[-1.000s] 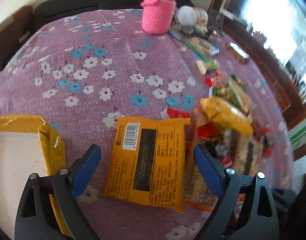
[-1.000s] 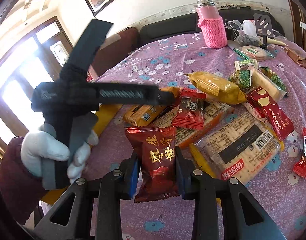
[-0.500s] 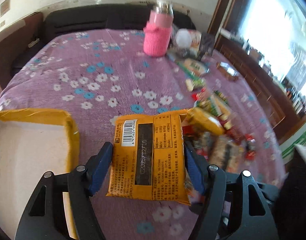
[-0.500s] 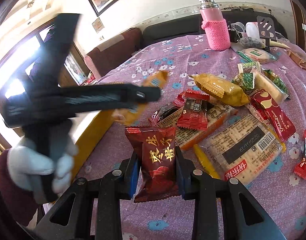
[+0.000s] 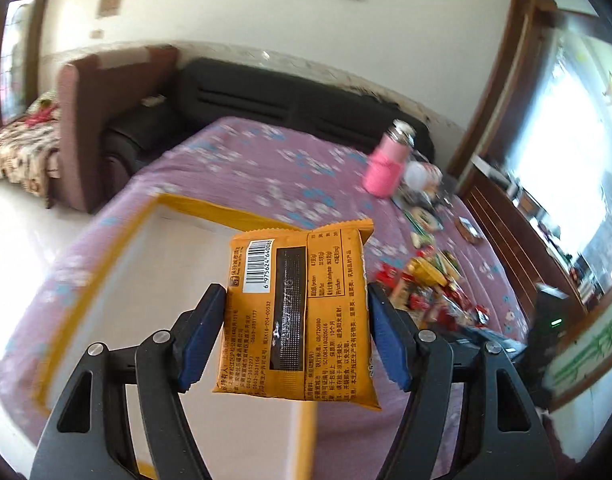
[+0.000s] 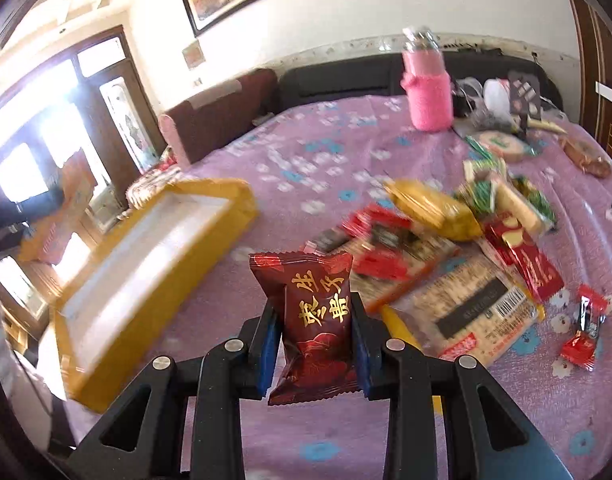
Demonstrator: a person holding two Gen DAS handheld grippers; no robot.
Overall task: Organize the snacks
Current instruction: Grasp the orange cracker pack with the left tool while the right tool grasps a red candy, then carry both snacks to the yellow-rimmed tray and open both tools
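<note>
The left wrist view shows the left gripper clamped on an orange snack packet, raised clear of the desk with its barcode side to the camera; the packet stands on end, long axis running away from the gripper, top seam pointing toward the far sofa. Under and to the left of it lies the yellow-rimmed box, white inside. Only the right wrist view gives the box's outer yellow wall, which lies at the desk's left edge. There the right gripper is closed on a dark red snack pouch, held upright off the cloth, its crimped top pointing away. Between pouch and box the purple floral cloth is bare. The heap of other snacks lies to the right, well apart from the box, and a pink bottle stands near the far edge
</note>
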